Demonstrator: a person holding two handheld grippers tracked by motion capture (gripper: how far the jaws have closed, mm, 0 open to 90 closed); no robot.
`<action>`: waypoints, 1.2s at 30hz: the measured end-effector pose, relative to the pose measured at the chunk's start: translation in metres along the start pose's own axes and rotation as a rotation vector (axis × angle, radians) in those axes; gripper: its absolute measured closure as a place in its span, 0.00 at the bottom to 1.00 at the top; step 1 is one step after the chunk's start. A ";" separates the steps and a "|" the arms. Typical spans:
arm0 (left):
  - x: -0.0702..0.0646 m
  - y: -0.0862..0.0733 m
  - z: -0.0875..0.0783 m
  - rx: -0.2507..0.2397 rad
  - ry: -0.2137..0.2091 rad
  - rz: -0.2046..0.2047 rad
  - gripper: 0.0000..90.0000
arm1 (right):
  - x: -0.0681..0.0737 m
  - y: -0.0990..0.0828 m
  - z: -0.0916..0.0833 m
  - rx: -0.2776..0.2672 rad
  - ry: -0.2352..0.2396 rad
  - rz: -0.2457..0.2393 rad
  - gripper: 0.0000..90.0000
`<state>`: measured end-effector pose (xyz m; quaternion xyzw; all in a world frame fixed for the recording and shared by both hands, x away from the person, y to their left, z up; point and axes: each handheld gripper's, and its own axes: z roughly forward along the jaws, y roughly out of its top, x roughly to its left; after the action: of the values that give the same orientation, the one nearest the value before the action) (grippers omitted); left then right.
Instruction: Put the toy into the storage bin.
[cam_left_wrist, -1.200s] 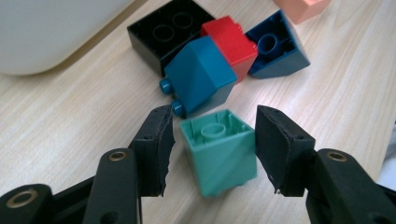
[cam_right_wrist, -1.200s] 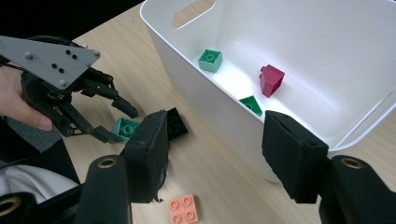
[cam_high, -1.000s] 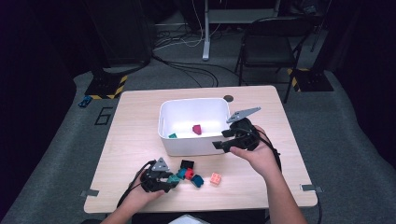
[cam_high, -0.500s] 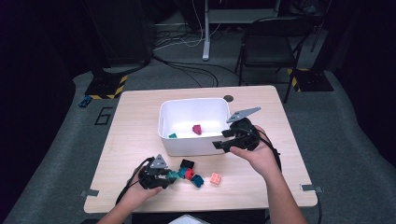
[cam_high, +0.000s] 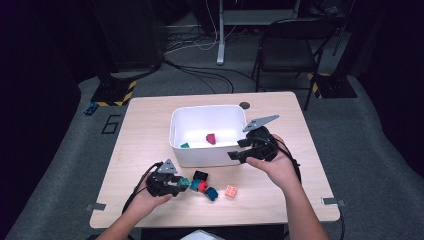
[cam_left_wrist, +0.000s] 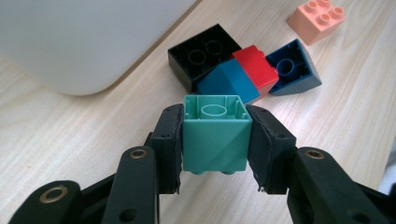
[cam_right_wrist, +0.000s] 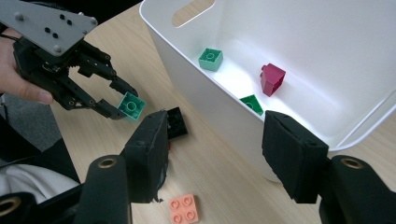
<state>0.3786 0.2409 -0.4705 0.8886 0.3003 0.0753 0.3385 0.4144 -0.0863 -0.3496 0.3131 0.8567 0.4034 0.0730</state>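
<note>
My left gripper (cam_high: 181, 184) is shut on a teal brick (cam_left_wrist: 215, 135), which it holds hollow side forward just above the table; its jaws have just been closing with that brick between them. In the right gripper view the same left gripper (cam_right_wrist: 126, 105) carries the teal brick (cam_right_wrist: 131, 106). On the table ahead lie a black brick (cam_left_wrist: 205, 53), a blue sloped one (cam_left_wrist: 229, 81), a red one (cam_left_wrist: 256, 65), a dark blue one (cam_left_wrist: 294, 67) and a peach one (cam_left_wrist: 317, 16). My right gripper (cam_right_wrist: 217, 126) stands open, with nothing between its pads, by the white bin's front wall (cam_high: 200, 155).
Inside the bin lie a crimson brick (cam_right_wrist: 273, 79) and two green ones (cam_right_wrist: 211, 59) (cam_right_wrist: 252, 103). A small dark disc (cam_high: 244, 105) sits on the table behind the bin. A chair (cam_high: 290, 45) and cables stand beyond the table's far edge.
The left gripper has closed on the teal brick and risen a little off the table. The right hand has kept still.
</note>
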 end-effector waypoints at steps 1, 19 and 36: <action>0.000 0.001 -0.001 -0.005 -0.003 -0.002 0.65 | 0.000 0.000 0.000 -0.001 -0.001 0.003 0.45; 0.008 0.026 -0.023 -0.014 -0.019 0.010 0.65 | -0.002 -0.001 -0.002 -0.002 -0.003 0.009 0.45; 0.009 0.064 -0.051 -0.051 -0.048 0.039 0.65 | -0.002 -0.001 -0.003 -0.006 -0.006 0.005 0.45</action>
<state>0.4000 0.2364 -0.3913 0.8869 0.2727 0.0682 0.3666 0.4151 -0.0896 -0.3487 0.3164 0.8544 0.4052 0.0754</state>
